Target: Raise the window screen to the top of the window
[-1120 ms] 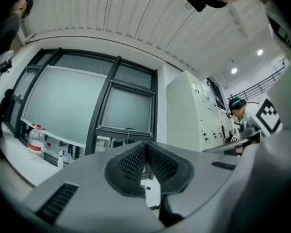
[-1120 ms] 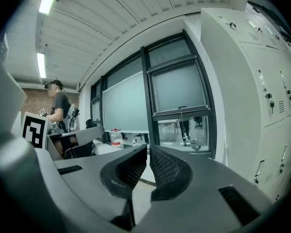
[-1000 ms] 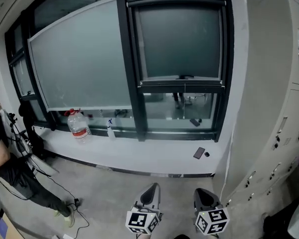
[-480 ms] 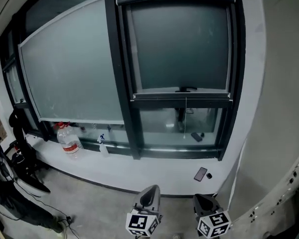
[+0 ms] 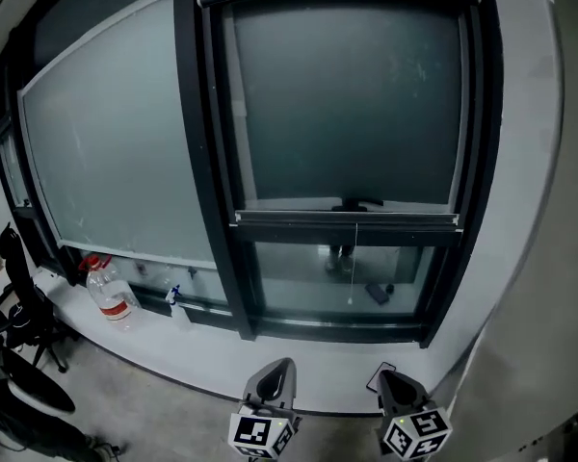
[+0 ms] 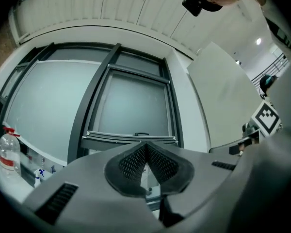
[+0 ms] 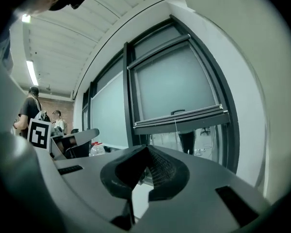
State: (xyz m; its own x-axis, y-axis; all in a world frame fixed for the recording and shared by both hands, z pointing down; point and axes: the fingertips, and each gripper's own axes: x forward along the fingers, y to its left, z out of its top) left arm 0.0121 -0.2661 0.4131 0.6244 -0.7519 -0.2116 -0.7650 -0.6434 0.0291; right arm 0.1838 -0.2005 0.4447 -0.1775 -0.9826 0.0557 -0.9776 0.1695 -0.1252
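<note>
Grey screen (image 5: 347,104) covers the upper window (image 5: 204,191), its bar (image 5: 347,218) partway down. Left gripper (image 6: 146,145) and right gripper (image 7: 146,149) are pressed together, empty, apart from it.

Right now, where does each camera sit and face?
Head view: person's head, looking forward and down at window screen; left tool and right tool at bottom.
Left gripper view: on left tool, facing the window screen over shut jaws.
Right gripper view: on right tool, same, jaws shut.
All three share the window screen.
</note>
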